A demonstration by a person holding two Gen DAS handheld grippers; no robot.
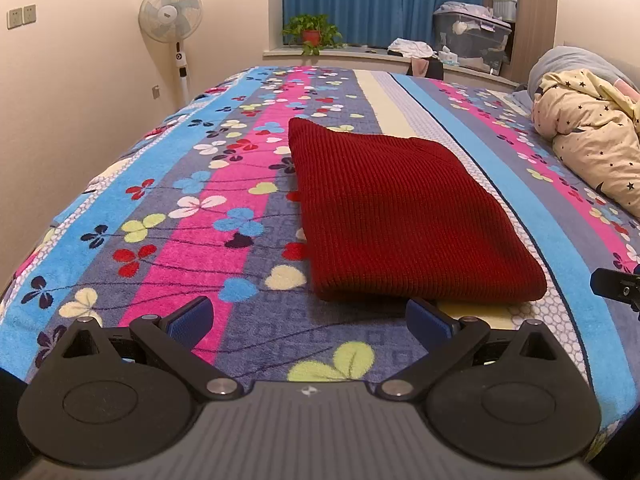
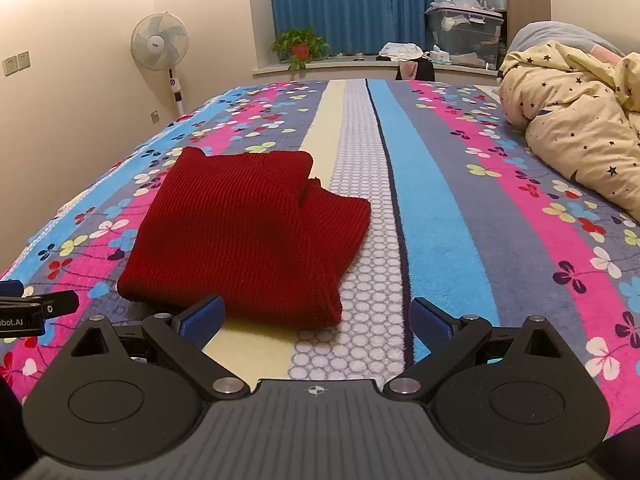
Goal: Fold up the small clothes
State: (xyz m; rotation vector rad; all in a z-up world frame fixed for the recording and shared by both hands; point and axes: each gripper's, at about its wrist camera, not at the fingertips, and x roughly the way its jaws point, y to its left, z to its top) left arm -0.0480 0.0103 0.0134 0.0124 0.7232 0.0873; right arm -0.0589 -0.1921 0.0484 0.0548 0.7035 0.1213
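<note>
A dark red knitted garment [image 1: 400, 216] lies folded into a rough rectangle on the flowered striped bedspread [image 1: 200, 208]. My left gripper [image 1: 308, 316] is open and empty, just short of the garment's near edge. In the right wrist view the garment [image 2: 240, 232] lies ahead and to the left, with a second folded layer showing on its right side. My right gripper [image 2: 316, 316] is open and empty, just short of the garment's near right corner. The right gripper's tip shows at the right edge of the left wrist view [image 1: 616, 284].
A cream quilt with stars [image 2: 580, 128] is piled on the bed's right side. A standing fan [image 1: 170, 12] stands by the left wall. A potted plant [image 1: 312, 32] and a storage bin [image 1: 472, 36] sit on the windowsill before the blue curtain.
</note>
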